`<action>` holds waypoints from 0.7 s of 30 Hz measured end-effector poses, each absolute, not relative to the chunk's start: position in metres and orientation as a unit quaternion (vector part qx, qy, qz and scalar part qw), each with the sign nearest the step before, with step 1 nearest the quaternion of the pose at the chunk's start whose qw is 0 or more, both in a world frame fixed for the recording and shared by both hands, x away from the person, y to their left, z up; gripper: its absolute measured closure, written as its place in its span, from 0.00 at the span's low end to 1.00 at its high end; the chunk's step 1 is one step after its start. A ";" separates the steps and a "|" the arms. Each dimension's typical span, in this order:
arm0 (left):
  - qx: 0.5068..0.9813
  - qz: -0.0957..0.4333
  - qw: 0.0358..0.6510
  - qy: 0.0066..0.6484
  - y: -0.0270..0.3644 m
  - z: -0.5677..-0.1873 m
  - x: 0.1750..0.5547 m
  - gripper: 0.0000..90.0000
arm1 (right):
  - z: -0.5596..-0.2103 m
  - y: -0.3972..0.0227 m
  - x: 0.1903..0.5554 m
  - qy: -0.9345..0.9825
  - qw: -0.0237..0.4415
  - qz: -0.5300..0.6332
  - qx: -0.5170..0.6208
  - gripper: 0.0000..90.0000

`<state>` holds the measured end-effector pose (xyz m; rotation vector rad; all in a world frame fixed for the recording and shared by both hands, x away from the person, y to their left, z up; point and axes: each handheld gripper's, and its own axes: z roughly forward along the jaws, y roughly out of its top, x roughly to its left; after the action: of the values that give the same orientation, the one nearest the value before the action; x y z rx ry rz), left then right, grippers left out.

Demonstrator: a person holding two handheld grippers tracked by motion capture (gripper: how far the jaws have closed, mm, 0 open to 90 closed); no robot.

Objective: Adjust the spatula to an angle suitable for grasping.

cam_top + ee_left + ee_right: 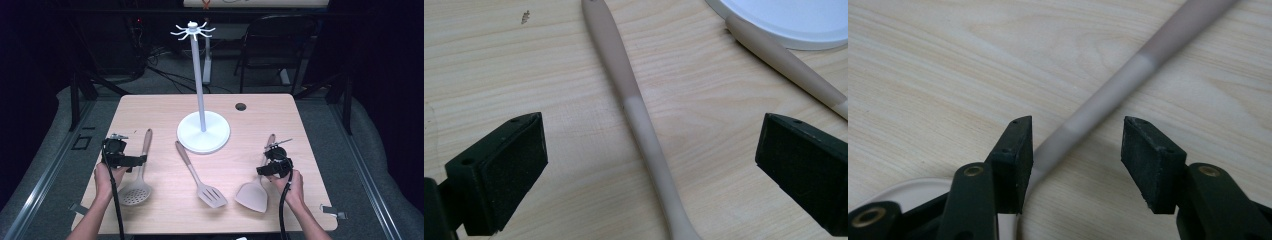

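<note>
Utensils, three, taupe silicone with two-tone handles, all lying flat on the pale wood-grain worktop (150, 107), none yet hung

Item 1: round perforated skimmer (137, 182), at the near left, handle running away from the person. Left gripper (121, 159) sits over that handle; in the left gripper view the jaws stand wide apart with the handle (636, 112) on the worktop between them, untouched

Item 2: slotted turner (201, 179), at the centre, handle tip close by the stand's base, unattended

Item 3: solid spatula (253, 195), at the near right, handle pointing to the far edge. Right gripper (272, 167) is low over that handle; in the right gripper view the jaws are about half open, with the handle (1108, 97) passing between the pads. One pad looks close to the handle, the other clear of it; no firm grip is evident

Fixture: white utensil stand (202, 131), a round base with a tall post and a crown of hooks at the top, all hooks empty

Status, as judged: early stage. Both grippers are lined up on handles; grasping, lifting and hanging remain for all three items
</note>
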<state>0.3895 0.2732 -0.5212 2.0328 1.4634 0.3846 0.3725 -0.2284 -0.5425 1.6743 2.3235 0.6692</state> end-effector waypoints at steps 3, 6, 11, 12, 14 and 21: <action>0.768 0.143 0.297 0.549 0.272 -0.522 0.390 0.00 | -0.545 -0.222 0.375 0.795 0.092 0.212 0.561 0.54; 0.769 0.145 0.297 0.547 0.271 -0.521 0.389 0.00 | -0.544 -0.217 0.375 0.799 0.106 0.207 0.555 0.58; 0.768 0.142 0.296 0.550 0.272 -0.522 0.389 0.00 | -0.544 -0.221 0.375 0.791 0.103 0.206 0.567 0.60; 0.769 0.142 0.296 0.549 0.272 -0.523 0.390 0.00 | -0.544 -0.221 0.375 0.791 0.103 0.206 0.567 0.60; 0.770 0.143 0.296 0.547 0.272 -0.523 0.390 0.00 | -0.544 -0.220 0.375 0.792 0.105 0.204 0.565 0.59; 0.772 0.142 0.296 0.544 0.270 -0.522 0.390 0.00 | -0.549 -0.223 0.377 0.787 0.096 0.209 0.572 0.55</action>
<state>0.3897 0.2702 -0.5221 2.0534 1.4472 0.3790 0.3773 -0.2227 -0.5489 1.6938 2.3324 0.6194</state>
